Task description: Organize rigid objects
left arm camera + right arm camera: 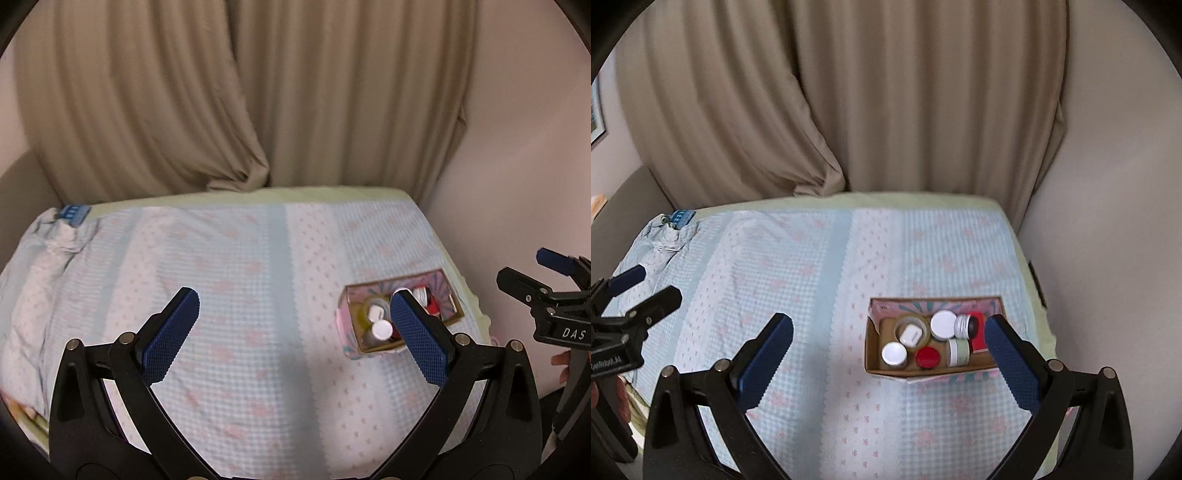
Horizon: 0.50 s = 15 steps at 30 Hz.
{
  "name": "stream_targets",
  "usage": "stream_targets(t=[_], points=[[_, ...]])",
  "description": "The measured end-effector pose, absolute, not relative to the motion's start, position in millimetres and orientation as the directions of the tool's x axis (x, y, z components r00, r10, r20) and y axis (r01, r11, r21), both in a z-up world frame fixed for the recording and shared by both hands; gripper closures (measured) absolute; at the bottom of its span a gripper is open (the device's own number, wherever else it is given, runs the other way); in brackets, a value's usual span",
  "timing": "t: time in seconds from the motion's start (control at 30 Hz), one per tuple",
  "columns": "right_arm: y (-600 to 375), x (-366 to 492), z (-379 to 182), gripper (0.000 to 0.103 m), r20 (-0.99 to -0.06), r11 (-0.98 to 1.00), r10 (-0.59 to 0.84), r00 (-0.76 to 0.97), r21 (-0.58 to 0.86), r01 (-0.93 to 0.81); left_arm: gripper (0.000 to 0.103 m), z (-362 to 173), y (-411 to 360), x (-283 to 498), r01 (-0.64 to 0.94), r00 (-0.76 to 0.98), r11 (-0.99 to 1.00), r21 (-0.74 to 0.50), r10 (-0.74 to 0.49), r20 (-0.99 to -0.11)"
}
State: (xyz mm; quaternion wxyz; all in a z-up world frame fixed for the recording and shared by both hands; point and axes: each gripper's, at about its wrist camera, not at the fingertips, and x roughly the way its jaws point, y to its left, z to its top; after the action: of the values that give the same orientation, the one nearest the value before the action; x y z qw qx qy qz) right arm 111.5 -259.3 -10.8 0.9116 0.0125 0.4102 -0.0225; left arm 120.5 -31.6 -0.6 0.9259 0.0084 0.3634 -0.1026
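Blue ribbed pads, black frames: our right tongs [886,350] spread wide and holding nothing, hovering over the cloth; our left tongs [291,332] likewise spread and empty, seen at the left edge of the right view; a hand on each handle, barely in frame. Gingham cloth [820,280], pale blue with pink bows, covering the bed, bare of loose items as far as we can see. Cardboard box [931,371], patterned outside, lying just ahead of our right tongs, toward the bed's right edge; contents packed close: white-capped jar [894,353], red lid [928,357], white round lid [942,324], small white case [911,335] resting inside a tape ring, grey-ribbed tin [964,326], pale green pot [958,352]. We judge the sorting nearly done; to finish well, we would approach the box from above, keep the pads clear of its thin walls, and pinch only one lid at a time. Blue clip [682,218] at the far left corner, bunching the cloth; beige curtain [886,110] beyond.
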Motion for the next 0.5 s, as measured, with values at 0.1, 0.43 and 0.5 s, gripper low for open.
stream_targets(t=[0.1,0.43,0.5], points=[[-246,94,-3,0.0,-0.715,0.999,-0.044,0.698,-0.013,0.05,0.0,5,-19,99,0.175,0.756,0.982,-0.064,-0.176,-0.63],[-237,73,5,0.0,-0.68,0.996,-0.082,0.729,-0.043,0.072,0.0,9,-13,65,0.151,0.796,0.987,-0.05,-0.152,-0.586],[-237,71,6,0.0,-0.676,0.996,-0.083,0.732,-0.042,0.073,0.0,10,-13,61,0.147,0.801,0.988,-0.044,-0.145,-0.581]])
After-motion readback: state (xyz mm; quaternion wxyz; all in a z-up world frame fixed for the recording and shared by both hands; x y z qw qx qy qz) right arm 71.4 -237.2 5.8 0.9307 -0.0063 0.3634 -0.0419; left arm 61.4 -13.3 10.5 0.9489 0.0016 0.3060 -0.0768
